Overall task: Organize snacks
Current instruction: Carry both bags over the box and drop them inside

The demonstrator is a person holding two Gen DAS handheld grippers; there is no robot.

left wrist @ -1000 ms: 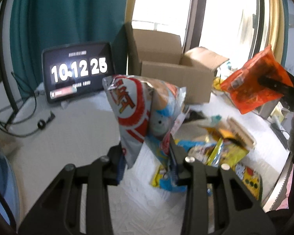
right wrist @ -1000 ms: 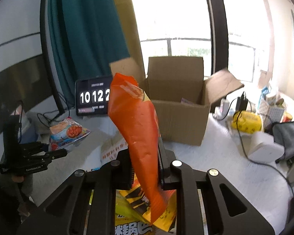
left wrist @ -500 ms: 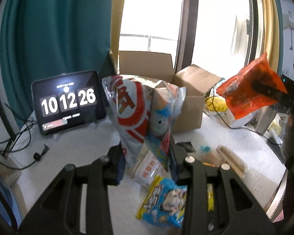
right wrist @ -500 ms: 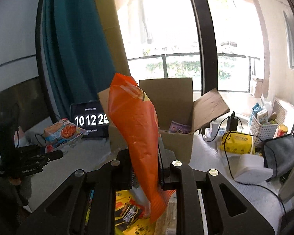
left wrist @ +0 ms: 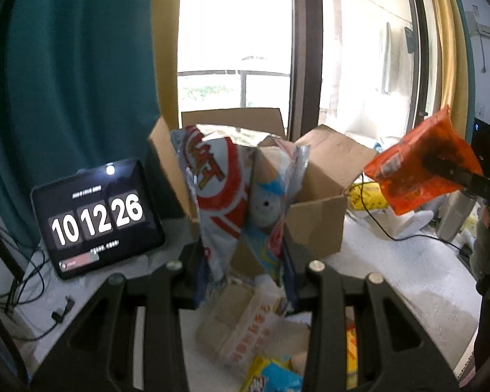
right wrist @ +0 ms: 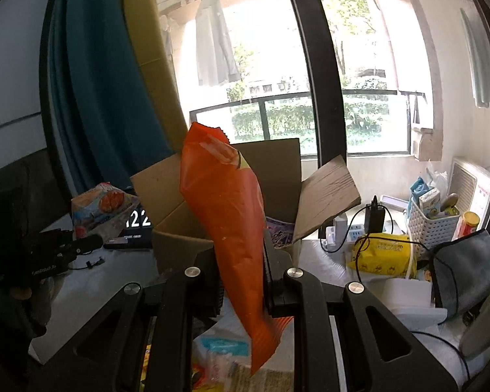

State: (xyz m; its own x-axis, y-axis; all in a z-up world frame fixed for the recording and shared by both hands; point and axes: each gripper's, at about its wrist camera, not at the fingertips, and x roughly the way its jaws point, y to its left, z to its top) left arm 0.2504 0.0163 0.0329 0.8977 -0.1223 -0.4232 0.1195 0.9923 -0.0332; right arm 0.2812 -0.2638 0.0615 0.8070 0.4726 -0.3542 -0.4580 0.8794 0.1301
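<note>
Snack bags are held up in the air in front of the open brown cardboard box (left wrist: pixel 313 225). The puffy white, red and blue bag (left wrist: pixel 232 202) is pinched by the left gripper (left wrist: pixel 245 277), and the shiny orange bag (right wrist: pixel 225 228) by the right gripper (right wrist: pixel 241 290). Both look light, soft and crinkly, so they are best held low down and not squeezed hard, or the food inside could be crushed.

Clock screen (right wrist: pixel 137 225) half behind snack bag (right wrist: pixel 101 209)

A: What sits by the teal curtain (left wrist: pixel 65 81)?
B: A clock tablet (left wrist: pixel 96 217) reading 10 12 26, cables beside it.
A: And right?
B: White basket (right wrist: pixel 434 225) (full), grey cloth (right wrist: pixel 470 268).
</note>
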